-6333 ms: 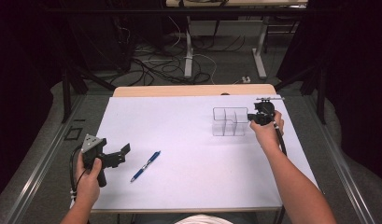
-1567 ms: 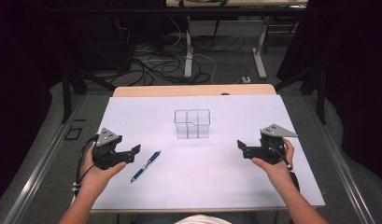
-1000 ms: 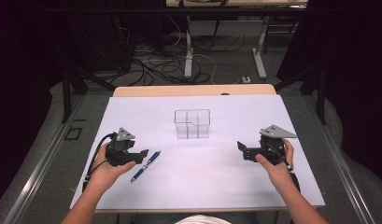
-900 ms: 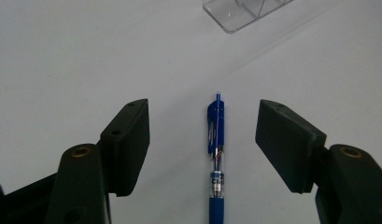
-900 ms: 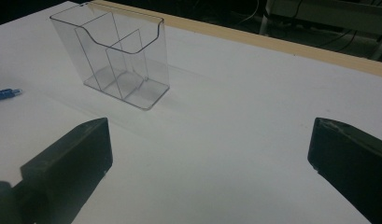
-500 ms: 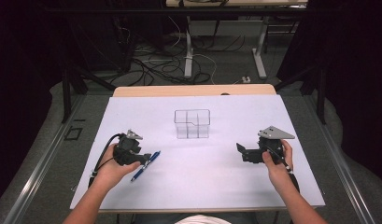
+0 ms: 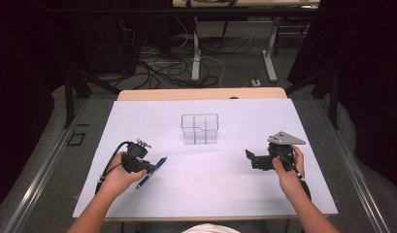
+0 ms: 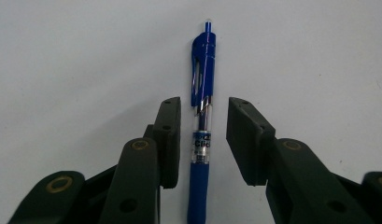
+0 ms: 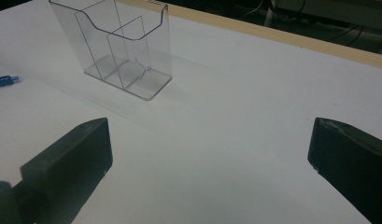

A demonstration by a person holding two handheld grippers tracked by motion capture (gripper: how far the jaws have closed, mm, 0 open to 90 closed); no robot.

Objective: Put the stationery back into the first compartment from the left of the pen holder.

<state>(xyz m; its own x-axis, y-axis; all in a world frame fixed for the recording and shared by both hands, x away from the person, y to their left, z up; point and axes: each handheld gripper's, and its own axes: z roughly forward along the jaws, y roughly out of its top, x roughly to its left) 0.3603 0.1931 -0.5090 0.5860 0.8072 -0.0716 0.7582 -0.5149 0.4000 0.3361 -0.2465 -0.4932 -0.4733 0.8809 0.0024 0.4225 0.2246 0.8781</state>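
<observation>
Blue pen lies flat on the white table at the clear organizer's seven o'clock, between the left gripper's narrowly parted jaws, which should close squarely mid-barrel, while the right gripper waits wide open.

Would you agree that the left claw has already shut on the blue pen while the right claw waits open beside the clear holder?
Not quite: the left claw is open, its jaws either side of the blue pen without gripping it, as the left gripper view shows. The right claw does wait open near the clear holder.
</observation>
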